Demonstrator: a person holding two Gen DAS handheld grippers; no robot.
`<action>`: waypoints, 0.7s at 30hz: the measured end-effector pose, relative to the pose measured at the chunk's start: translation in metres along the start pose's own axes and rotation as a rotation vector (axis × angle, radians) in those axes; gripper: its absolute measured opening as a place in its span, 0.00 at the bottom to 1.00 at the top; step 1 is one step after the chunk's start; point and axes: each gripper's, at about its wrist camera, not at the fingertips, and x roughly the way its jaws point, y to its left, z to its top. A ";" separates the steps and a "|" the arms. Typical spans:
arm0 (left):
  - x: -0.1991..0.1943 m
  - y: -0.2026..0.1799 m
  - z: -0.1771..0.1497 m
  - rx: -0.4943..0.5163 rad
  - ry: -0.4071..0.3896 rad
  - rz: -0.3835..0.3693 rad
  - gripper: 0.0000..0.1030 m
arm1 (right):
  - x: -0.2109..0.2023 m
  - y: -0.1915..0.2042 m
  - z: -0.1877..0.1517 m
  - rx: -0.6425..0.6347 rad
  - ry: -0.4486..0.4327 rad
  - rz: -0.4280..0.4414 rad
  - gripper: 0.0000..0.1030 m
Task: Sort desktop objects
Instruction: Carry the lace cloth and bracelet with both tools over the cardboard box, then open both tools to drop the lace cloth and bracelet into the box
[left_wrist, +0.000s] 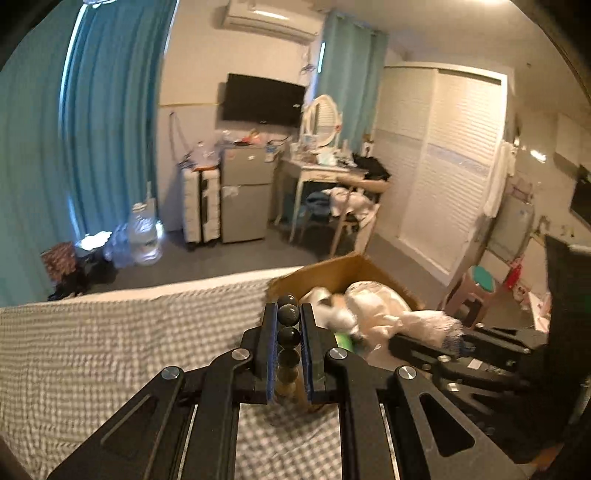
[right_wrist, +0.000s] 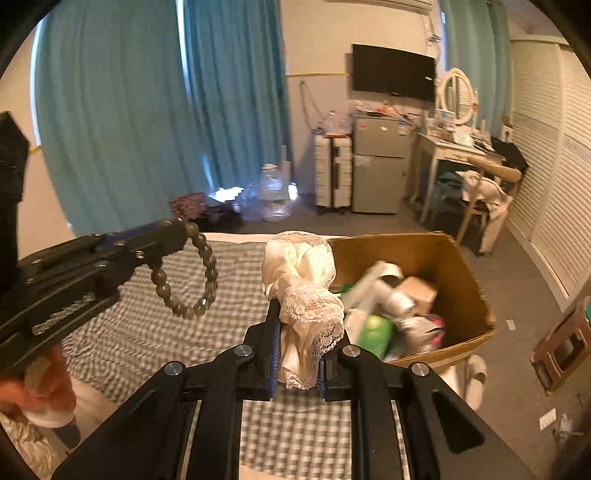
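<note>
My left gripper (left_wrist: 289, 314) is shut on a bracelet of dark grey-green beads (left_wrist: 288, 334), which stand in a row between its blue pads. From the right wrist view the same gripper (right_wrist: 181, 229) reaches in from the left, and the bead bracelet (right_wrist: 208, 269) hangs from it as a loop above the checked bedspread (right_wrist: 147, 332). My right gripper (right_wrist: 295, 325) is shut on a cream lace cloth (right_wrist: 303, 280), bunched and sticking up past the fingers. The left wrist view shows the right gripper (left_wrist: 454, 338) at the right, with the lace cloth (left_wrist: 428, 321) over the open cardboard box (left_wrist: 325, 273).
The cardboard box (right_wrist: 461, 277) stands at the bed's far right corner, holding a green bottle (right_wrist: 376, 328), white rolls and packets. A person's hand (right_wrist: 40, 391) holds the left tool. Beyond the bed are teal curtains, a water jug, a small fridge, a dressing table, a chair and a stool (left_wrist: 476, 291).
</note>
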 end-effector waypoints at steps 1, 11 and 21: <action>0.009 -0.009 0.006 -0.008 0.004 -0.024 0.10 | 0.002 -0.009 0.002 0.011 -0.001 -0.007 0.15; 0.139 -0.051 0.010 0.026 0.107 -0.093 0.10 | 0.086 -0.096 0.008 0.099 0.099 -0.069 0.15; 0.185 -0.031 -0.019 0.046 0.085 0.038 0.85 | 0.139 -0.129 0.005 0.026 0.084 -0.198 0.83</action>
